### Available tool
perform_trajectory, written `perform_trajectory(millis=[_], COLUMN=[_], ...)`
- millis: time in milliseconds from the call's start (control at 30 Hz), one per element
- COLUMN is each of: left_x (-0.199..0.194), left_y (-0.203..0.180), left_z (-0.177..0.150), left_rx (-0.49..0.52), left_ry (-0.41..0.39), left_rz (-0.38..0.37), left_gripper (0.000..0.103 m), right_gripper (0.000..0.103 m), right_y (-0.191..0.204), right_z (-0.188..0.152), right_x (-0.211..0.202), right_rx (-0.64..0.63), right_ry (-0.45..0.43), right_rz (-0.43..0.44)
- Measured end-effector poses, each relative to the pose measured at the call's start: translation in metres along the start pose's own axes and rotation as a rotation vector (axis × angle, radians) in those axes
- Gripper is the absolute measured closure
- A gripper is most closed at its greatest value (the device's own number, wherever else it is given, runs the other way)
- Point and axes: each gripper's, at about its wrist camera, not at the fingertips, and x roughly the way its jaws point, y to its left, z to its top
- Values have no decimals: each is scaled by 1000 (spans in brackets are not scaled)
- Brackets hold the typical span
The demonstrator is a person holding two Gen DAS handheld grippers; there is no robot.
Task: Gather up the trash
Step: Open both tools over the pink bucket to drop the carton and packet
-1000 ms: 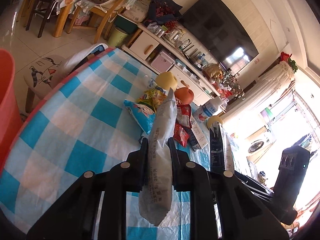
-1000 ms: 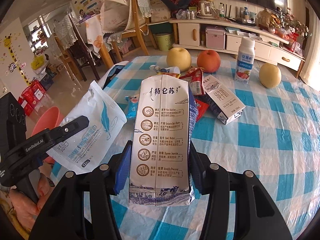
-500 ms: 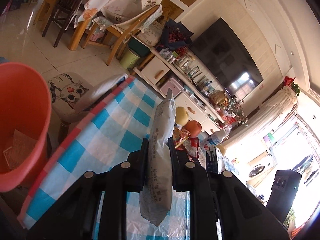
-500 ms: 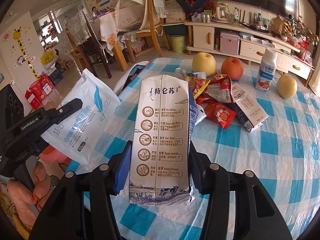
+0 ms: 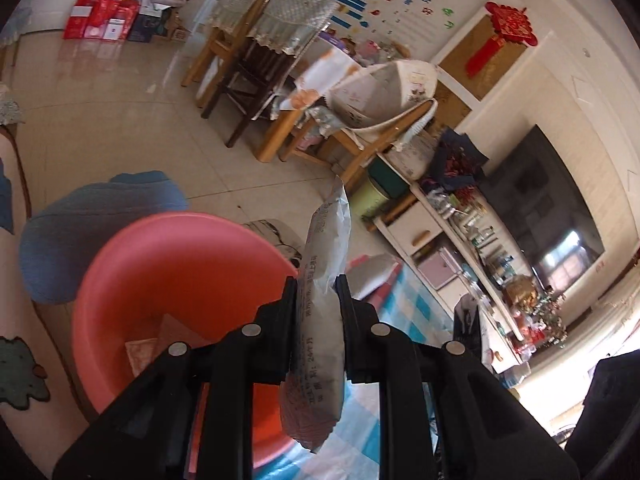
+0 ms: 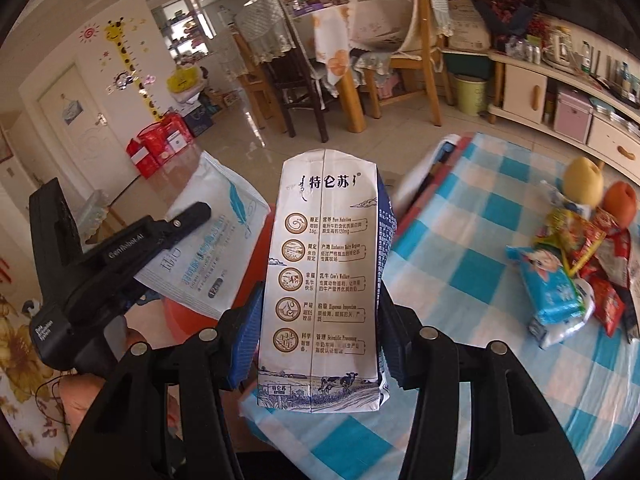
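Observation:
My left gripper is shut on a white wipes packet, held edge-on above a red plastic basin that stands beside the table and holds some paper scraps. The packet and left gripper also show in the right wrist view, over the basin. My right gripper is shut on a flattened white milk carton, held upright over the table's left edge. A pile of snack wrappers lies on the blue checked tablecloth.
A pear and a red apple sit behind the wrappers. Wooden chairs, a green bin and a TV cabinet stand beyond the table. A blue cushion lies behind the basin.
My left gripper has swung left off the table with the packet and now hangs over the red basin. My right gripper has also moved left toward the table edge, still holding the carton.

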Motion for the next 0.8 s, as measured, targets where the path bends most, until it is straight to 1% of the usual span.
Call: perform_trajectory(millis=[100,200,233,267,300,333,367,400,433,467,533,567,600,633,667,733,800], left_x=[5,11,14,16,19,20,19,19,19,17,12,9,6,3,1,-4,-7], left_y=[17,28,33,37,43,46,49,50,50,50,47,45,44,43,42,35,25], left_z=[5,8,10,11,12,12,13,11,12,11,11,11,11,10,10,9,9], left_rx=[-29,-30,-35,-45,-56,-61,-64,-64,-61,-57,-51,-51,-51,-48,-43,-24,7], left_ry=[6,14,16,15,10,3,-7,-16,-35,-53,-104,-128,-156,-181,-200,-239,-266], left_rz=[51,105,123,138,159,174,183,191,203,213,226,220,207,196,193,183,175], left_gripper=[82,82,82,82,81,81,79,70,58,52,36,32,25,20,19,12,8], right_gripper=[49,49,49,47,43,33,22,19,17,17,14,13,13,11,7,5,5], right_y=[25,43,46,49,51,49,46,42,36,31,24,18,15,10,5,-2,-10], right_z=[17,28,29,31,31,31,31,29,27,24,20,18,14,12,9,2,-5], right_x=[26,54,62,70,77,82,85,84,81,78,70,65,57,51,45,32,17], right_rx=[-35,-57,-65,-70,-73,-72,-60,-39,-22,-12,-7,-5,-4,-8,-18,-54,-100], right_ry=[4,24,33,34,38,45,47,40,32,28,12,-5,-22,-36,-45,-61,-80], right_rz=[40,74,80,63,34,20,25,36,50,52,21,12,5,-12,-47,-129,-209])
